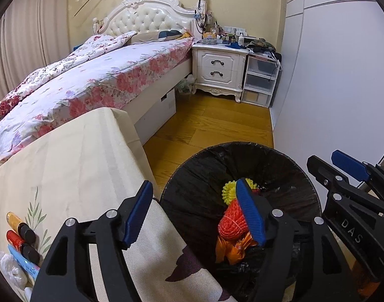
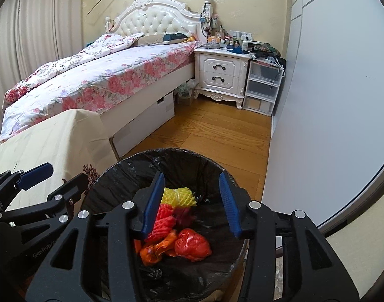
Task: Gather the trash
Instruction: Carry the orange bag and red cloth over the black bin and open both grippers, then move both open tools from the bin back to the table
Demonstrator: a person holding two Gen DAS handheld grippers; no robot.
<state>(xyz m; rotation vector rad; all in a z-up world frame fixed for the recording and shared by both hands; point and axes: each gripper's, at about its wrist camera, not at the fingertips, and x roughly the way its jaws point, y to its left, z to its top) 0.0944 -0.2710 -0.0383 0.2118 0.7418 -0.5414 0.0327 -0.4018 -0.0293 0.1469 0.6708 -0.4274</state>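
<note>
A round bin with a black liner [image 1: 199,176] [image 2: 192,161] stands on the wood floor beside a cloth-covered table [image 1: 73,156] [image 2: 48,136]. In it lie yellow foam netting [image 1: 228,191] [image 2: 179,196], red foam netting [image 1: 232,222] [image 2: 164,220], an orange wrapper [image 1: 232,249] [image 2: 156,248] and a crumpled red bag [image 2: 192,245]. My left gripper [image 1: 194,214] is open and empty, straddling the bin's rim and the table edge. My right gripper [image 2: 192,206] is open and empty above the bin. On the table's near left lie two small bottles [image 1: 20,234] and white crumpled tissue [image 1: 10,269].
A bed with a floral cover [image 1: 96,75] [image 2: 98,75] stands behind the table. A white nightstand [image 1: 219,70] [image 2: 220,75] and plastic drawers [image 1: 259,80] [image 2: 263,88] stand at the far wall. A white wardrobe [image 1: 330,75] [image 2: 330,88] lines the right side.
</note>
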